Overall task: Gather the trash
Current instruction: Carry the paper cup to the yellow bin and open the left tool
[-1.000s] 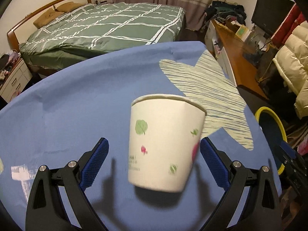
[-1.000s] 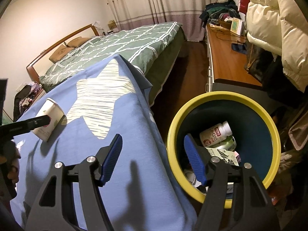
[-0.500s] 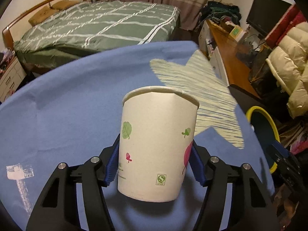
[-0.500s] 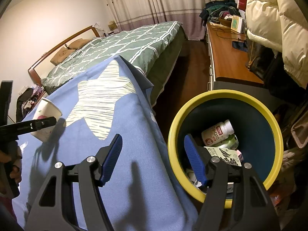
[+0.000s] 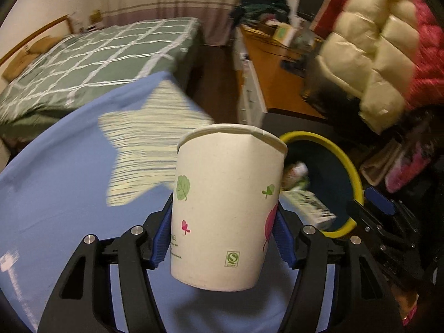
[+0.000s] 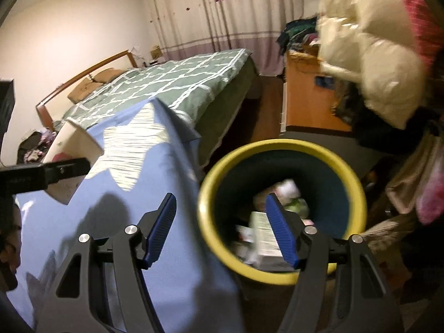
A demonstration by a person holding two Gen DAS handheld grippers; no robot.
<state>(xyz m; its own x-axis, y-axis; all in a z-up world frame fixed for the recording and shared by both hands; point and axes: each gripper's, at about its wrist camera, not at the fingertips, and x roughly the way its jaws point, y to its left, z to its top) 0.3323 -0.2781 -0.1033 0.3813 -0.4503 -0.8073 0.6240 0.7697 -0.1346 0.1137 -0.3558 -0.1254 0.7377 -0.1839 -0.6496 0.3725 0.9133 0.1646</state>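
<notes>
My left gripper (image 5: 222, 233) is shut on a white paper cup (image 5: 226, 205) with leaf and flower prints and holds it upright, lifted off the blue cloth (image 5: 55, 194). The cup also shows in the right wrist view (image 6: 73, 149), held by the left gripper's finger (image 6: 50, 170). A yellow-rimmed dark bin (image 5: 348, 166) stands to the right beyond the cup. My right gripper (image 6: 220, 222) is open and empty over the bin's near rim (image 6: 211, 233). The bin holds a bottle and paper trash (image 6: 266, 227).
The blue cloth with a pale star (image 6: 130, 149) covers the table. A green checked bed (image 5: 83, 63) lies behind. A wooden desk (image 5: 274, 77) and hanging puffy coats (image 5: 383, 55) are on the right. A pink bag (image 6: 433, 191) sits beside the bin.
My left gripper closed on the cup, lifted it and swung right toward the bin. The right gripper stayed open and shifted slightly over the bin.
</notes>
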